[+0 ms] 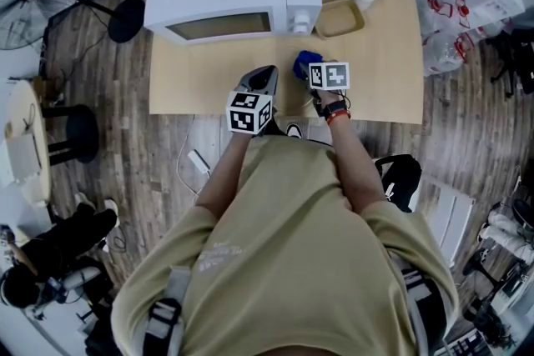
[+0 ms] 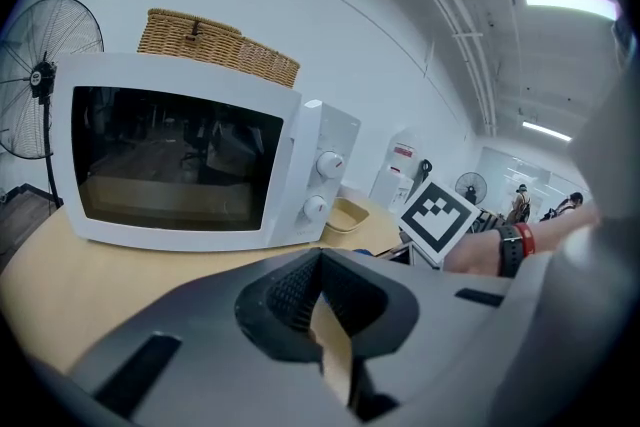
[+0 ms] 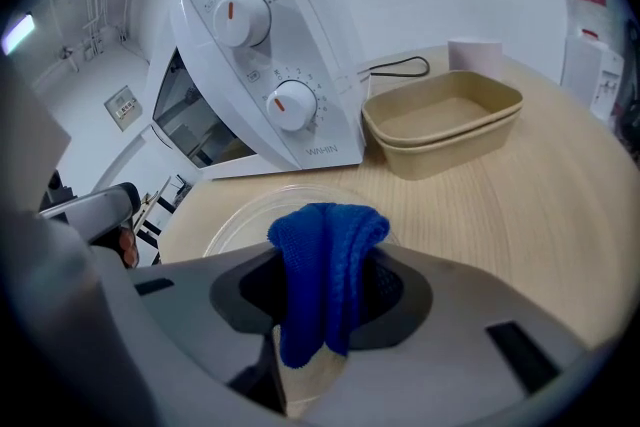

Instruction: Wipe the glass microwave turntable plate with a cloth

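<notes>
Gripping a folded blue cloth between its jaws, the right gripper hung over the clear glass turntable plate, which lay on the wooden table in front of the white microwave. Beside it, the left gripper had its jaws pressed together, holding nothing.

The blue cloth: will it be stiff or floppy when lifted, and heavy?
Probably floppy: the cloth droops in folds from the right gripper. Likely light, as it looks thin. Its knit looks rough, so hardly slippery.
</notes>
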`<state>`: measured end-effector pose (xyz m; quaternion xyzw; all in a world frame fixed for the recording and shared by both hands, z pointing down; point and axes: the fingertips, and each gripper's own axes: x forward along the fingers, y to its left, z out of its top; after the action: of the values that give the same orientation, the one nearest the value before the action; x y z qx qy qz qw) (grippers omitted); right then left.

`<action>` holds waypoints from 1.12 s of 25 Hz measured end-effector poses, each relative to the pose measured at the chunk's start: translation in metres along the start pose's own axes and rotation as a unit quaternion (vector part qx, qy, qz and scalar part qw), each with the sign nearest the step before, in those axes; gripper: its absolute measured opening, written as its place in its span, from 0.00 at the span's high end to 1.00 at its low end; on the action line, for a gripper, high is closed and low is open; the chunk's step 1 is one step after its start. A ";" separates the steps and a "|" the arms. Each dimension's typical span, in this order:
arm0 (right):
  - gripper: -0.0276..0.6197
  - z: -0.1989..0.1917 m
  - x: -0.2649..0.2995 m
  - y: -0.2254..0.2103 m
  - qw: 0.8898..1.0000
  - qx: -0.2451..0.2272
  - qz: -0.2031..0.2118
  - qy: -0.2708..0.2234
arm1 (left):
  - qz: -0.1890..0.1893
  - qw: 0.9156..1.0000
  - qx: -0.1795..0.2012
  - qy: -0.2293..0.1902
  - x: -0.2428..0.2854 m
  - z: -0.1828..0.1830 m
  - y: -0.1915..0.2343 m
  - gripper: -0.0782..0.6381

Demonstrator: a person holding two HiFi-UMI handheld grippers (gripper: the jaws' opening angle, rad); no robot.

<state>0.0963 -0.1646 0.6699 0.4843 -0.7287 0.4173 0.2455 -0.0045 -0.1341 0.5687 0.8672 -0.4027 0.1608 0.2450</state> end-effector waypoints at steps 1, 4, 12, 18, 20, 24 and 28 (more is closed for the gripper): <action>0.73 0.000 -0.001 -0.003 1.000 0.002 -0.003 0.000 | 0.000 1.000 0.001 0.000 0.000 0.000 0.000 0.87; 0.73 -0.002 -0.005 -0.011 1.000 0.010 -0.012 -0.001 | -0.001 1.000 0.001 0.001 0.000 0.000 0.000 0.87; 0.72 -0.003 -0.012 -0.026 0.999 0.027 -0.028 -0.011 | 0.001 1.000 -0.003 0.006 -0.002 -0.006 0.003 0.87; 0.72 -0.003 -0.013 -0.025 0.999 0.023 -0.039 -0.015 | 0.007 1.000 -0.009 0.006 -0.010 -0.010 0.007 0.87; 0.72 -0.003 -0.013 -0.024 0.999 0.020 -0.044 -0.014 | 0.011 1.000 -0.011 0.007 -0.013 -0.012 0.010 0.87; 0.72 0.002 -0.012 -0.015 0.999 0.014 -0.047 -0.016 | 0.023 1.000 -0.018 0.004 -0.020 -0.015 0.019 0.87; 0.72 0.011 -0.002 0.020 1.000 -0.001 -0.007 -0.026 | 0.036 0.999 -0.026 0.003 -0.028 -0.018 0.029 0.87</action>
<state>0.0795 -0.1690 0.6548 0.5000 -0.7319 0.4021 0.2295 -0.0462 -0.1231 0.5794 0.8447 -0.4370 0.1617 0.2632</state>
